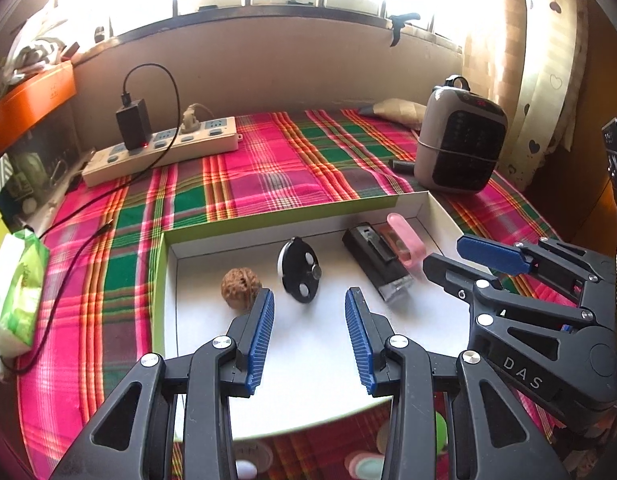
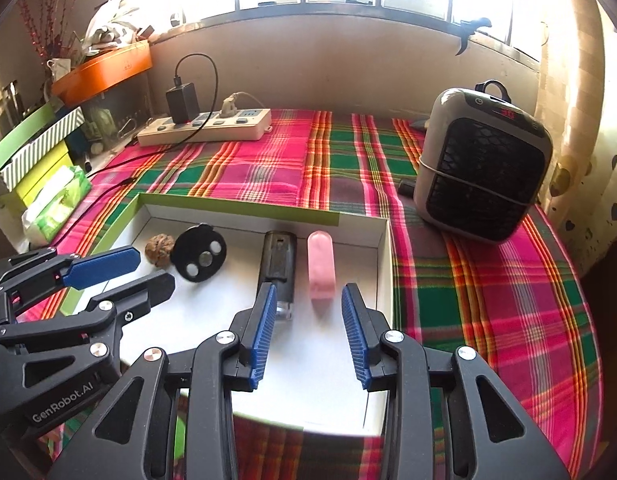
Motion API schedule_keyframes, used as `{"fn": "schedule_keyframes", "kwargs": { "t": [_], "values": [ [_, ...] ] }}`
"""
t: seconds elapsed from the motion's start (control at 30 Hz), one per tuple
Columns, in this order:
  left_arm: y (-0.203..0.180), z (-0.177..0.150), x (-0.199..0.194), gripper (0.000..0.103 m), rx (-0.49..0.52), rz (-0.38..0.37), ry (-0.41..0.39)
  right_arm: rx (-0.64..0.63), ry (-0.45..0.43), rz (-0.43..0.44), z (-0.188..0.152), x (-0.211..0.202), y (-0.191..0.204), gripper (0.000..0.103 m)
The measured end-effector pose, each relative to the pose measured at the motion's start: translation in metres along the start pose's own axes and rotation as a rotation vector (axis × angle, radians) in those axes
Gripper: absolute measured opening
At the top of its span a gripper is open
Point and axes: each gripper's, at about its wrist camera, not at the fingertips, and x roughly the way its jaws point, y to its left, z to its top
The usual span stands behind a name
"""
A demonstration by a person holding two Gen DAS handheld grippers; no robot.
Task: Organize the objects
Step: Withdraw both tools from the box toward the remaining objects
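1. We are holding the left gripper (image 1: pixel 309 300) and right gripper (image 2: pixel 308 296) wide apart, ribbed blue pads gripping nothing.
2. Both are hovering over the white tray (image 2: pixel 382 264), where a wrinkled walnut (image 1: pixel 239 285), black disc (image 1: pixel 299 270), black rectangular device (image 2: pixel 279 270) and pink capsule (image 2: pixel 321 266) are lying in a row.
3. A grey heater (image 2: pixel 482 164) and power strip (image 2: pixel 206 126) are sitting on the plaid cloth (image 2: pixel 488 300).

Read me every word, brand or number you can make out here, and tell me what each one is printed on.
"DAS": on the black frame of the right tongs, seen from the left wrist.
"GenRobot.AI": on the black frame of the left tongs, seen from the right wrist.
Red digits on the heater display: too blurred to read.
Print on the green tissue pack and orange box: too small to read.
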Motion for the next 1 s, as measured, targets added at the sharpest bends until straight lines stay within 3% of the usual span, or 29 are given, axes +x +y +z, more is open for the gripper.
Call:
{"fn": "schedule_keyframes", "kwargs": {
  "t": [1.0],
  "values": [
    [0.032, -0.072, -0.071, 0.036, -0.095, 0.014, -0.062, -0.007, -0.038, 0.13, -0.067, -0.058, 0.022, 0.036]
  ]
}}
